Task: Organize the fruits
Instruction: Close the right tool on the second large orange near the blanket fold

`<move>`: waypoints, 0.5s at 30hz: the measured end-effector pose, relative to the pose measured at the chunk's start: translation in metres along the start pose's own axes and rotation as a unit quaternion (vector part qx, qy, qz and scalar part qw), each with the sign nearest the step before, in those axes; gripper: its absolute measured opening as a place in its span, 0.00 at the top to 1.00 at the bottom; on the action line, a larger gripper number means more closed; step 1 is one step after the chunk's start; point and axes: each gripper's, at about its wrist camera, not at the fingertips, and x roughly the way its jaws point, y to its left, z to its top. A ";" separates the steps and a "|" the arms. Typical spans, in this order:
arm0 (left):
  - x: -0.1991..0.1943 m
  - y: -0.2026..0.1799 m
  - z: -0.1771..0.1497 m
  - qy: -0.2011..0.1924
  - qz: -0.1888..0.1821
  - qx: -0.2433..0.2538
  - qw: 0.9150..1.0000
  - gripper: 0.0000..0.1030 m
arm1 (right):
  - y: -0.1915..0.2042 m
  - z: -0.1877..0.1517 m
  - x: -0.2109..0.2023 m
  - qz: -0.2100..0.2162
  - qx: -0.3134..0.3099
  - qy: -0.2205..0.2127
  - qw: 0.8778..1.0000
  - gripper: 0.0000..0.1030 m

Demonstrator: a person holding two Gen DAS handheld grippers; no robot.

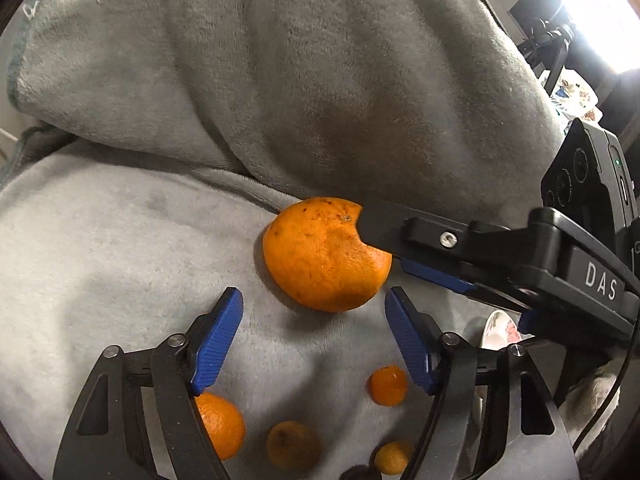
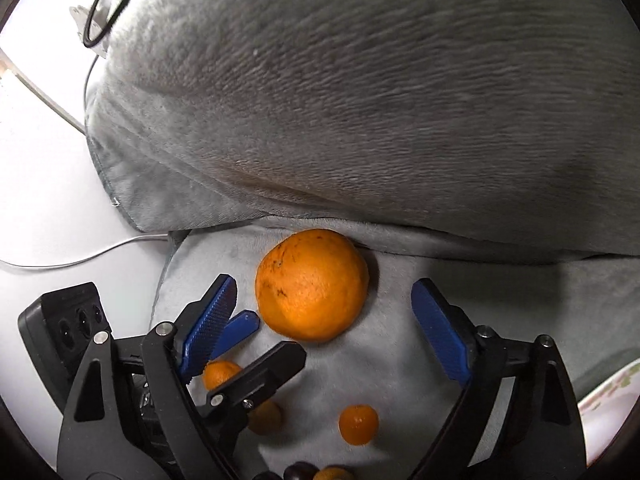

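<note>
A large orange [image 1: 324, 256] [image 2: 312, 284] lies on a grey plush blanket [image 1: 120, 240] against a blanket-covered back cushion. My left gripper [image 1: 314, 294] is open, its blue pads just short of the orange's near side. My right gripper [image 2: 324, 282] is open too. Its tips stand either side of the orange without touching it. In the left wrist view one of its black fingers [image 1: 400, 232] crosses the orange's right edge. Closer to me lie small mandarins [image 1: 386, 386] [image 2: 358, 424], another mandarin [image 1: 222, 424], brownish small fruits [image 1: 294, 444] and a dark fruit [image 2: 298, 470].
A floral plate [image 1: 500, 328] [image 2: 608, 396] sits at the right by the blanket's edge. The tall back cushion [image 2: 360, 100] walls off the far side. At the left of the right wrist view is a white surface with a thin cable [image 2: 80, 258].
</note>
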 end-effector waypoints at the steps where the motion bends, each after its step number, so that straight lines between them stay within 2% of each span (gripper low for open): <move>1: 0.002 0.000 -0.001 0.000 -0.002 -0.004 1.000 0.31 | 0.001 0.000 0.002 -0.001 0.000 -0.001 1.000 0.13; 5: 0.004 0.005 -0.004 -0.002 -0.008 -0.013 1.000 0.32 | 0.005 0.000 0.011 -0.012 -0.003 -0.003 1.000 0.14; 9: 0.004 0.006 -0.007 -0.005 -0.015 -0.013 1.000 0.34 | 0.006 0.000 0.022 -0.010 0.000 0.003 1.000 0.26; 11: 0.004 0.006 -0.011 -0.005 -0.019 -0.013 1.000 0.34 | 0.006 0.000 0.026 -0.004 0.004 0.006 1.000 0.26; 13: 0.005 0.003 -0.015 -0.006 -0.027 -0.012 1.000 0.39 | 0.008 -0.001 0.028 -0.001 0.004 0.003 1.000 0.31; 15: 0.012 0.007 -0.013 -0.005 -0.032 -0.009 0.999 0.44 | 0.011 -0.002 0.028 -0.004 -0.002 0.001 1.000 0.31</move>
